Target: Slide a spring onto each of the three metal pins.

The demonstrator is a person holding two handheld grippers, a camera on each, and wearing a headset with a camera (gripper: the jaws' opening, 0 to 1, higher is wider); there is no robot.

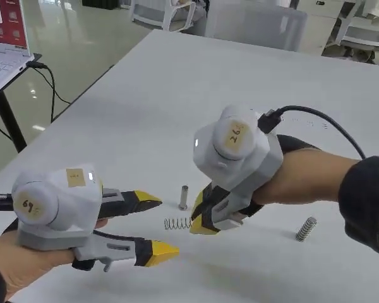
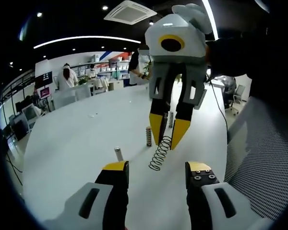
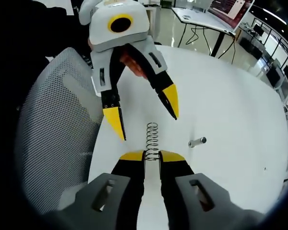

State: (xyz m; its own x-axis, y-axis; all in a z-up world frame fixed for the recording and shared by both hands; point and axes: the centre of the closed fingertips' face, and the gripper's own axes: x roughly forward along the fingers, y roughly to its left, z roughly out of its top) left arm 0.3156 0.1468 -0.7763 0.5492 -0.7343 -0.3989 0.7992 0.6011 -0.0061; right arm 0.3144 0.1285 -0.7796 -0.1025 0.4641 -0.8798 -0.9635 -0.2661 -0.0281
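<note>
Right gripper (image 3: pixel 152 155) clenched on one end of the thin spring (image 3: pixel 152 135); left gripper (image 1: pixel 154 226) spread wide, gripping nothing.

From the right gripper's yellow tips the thin spring reached out low over the white table (image 1: pixel 177 95) toward the left gripper, whose parted jaws faced it from the other side without touching it; whether the spring's free end rested on the table could not be told. One metal pin (image 1: pixel 184 197) stood upright on the table just beside the spring and apart from it. Well off to the right, a thicker spring (image 1: pixel 306 228) lay on the table near the person's dark sleeve (image 1: pixel 366 202).
</note>
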